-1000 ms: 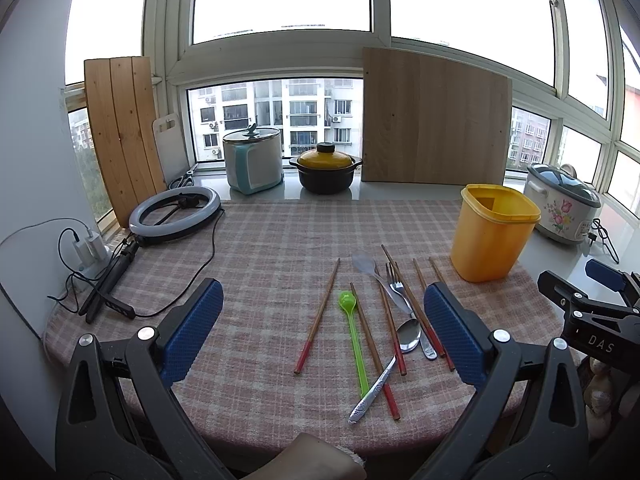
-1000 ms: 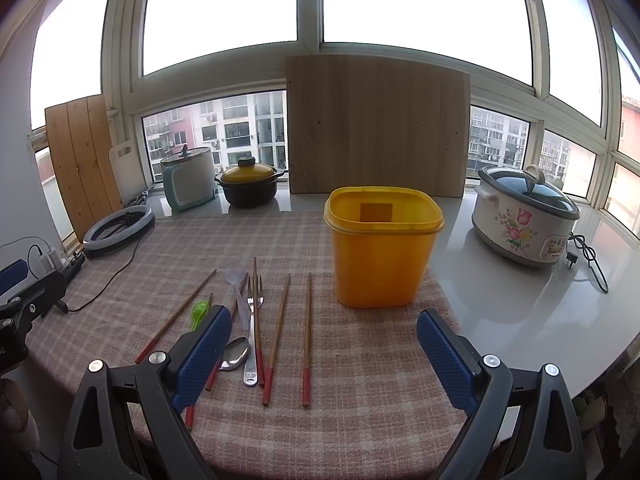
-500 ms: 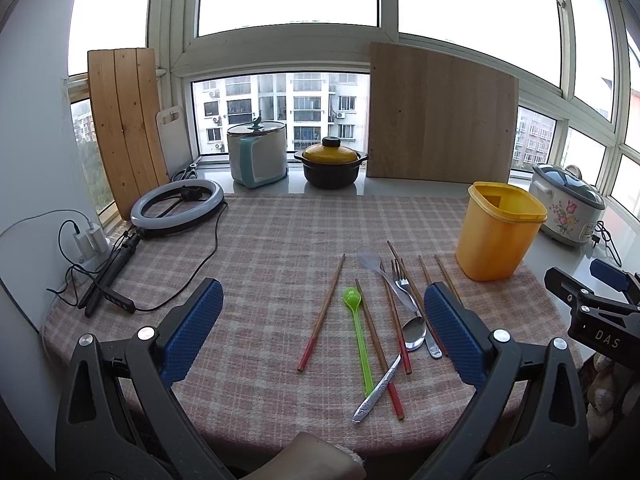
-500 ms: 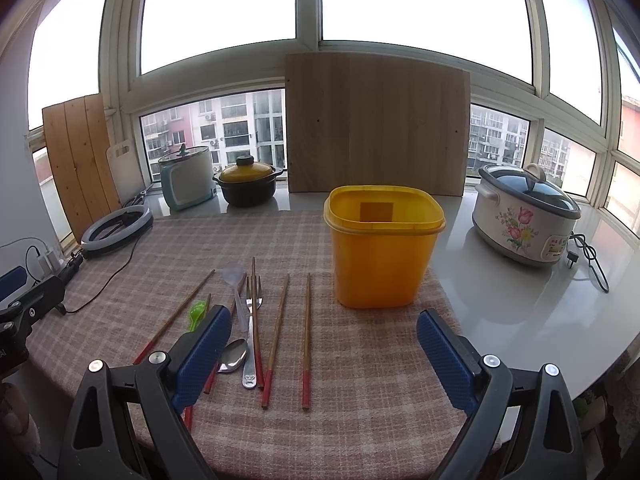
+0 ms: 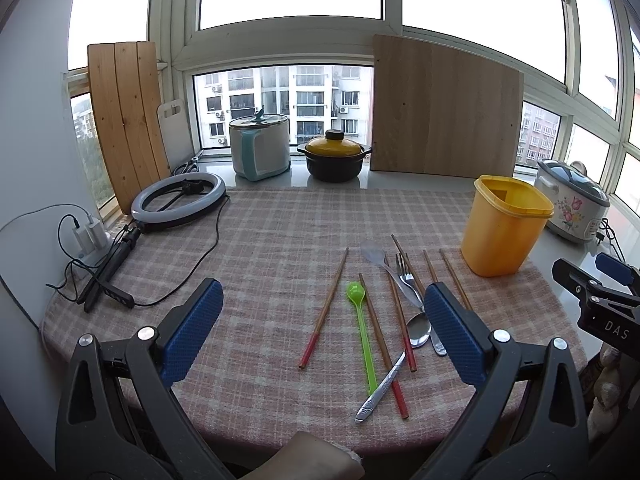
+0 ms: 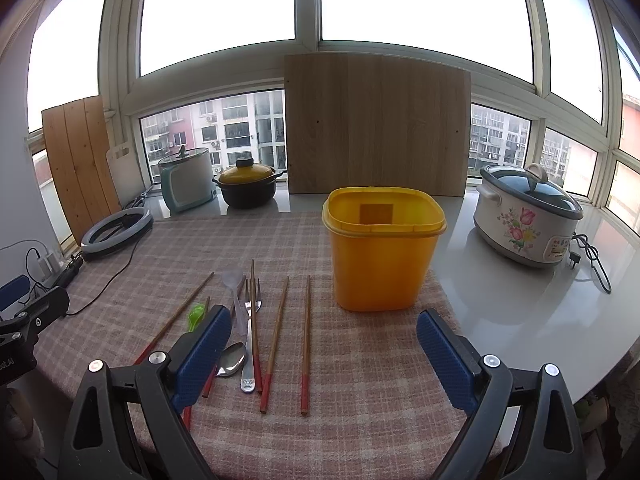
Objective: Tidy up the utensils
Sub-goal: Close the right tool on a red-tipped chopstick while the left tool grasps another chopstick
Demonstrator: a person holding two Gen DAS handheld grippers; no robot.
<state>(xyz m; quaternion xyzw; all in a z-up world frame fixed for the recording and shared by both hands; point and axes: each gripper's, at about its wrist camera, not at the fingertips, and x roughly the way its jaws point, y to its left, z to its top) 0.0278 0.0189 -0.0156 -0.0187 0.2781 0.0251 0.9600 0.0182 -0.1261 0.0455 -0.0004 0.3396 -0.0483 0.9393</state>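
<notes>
Chopsticks (image 6: 306,340), fork (image 6: 251,336), metal spoon (image 5: 394,364) and green spoon (image 5: 362,332) lying loose in a rough fan on the checked cloth (image 5: 260,248), just beside the empty yellow bin (image 6: 382,256), likely laid out for dropping in one at a time. Left gripper (image 5: 320,334) and right gripper (image 6: 322,356) both spread wide, holding nothing, hovering low over the table's near edge, pointed toward the window.

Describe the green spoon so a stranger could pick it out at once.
Start at the yellow bin on the checked tablecloth; the loose utensils lie on the cloth to its left. Among the red-tipped wooden chopsticks lies the green spoon, the only bright green plastic piece there.
</notes>
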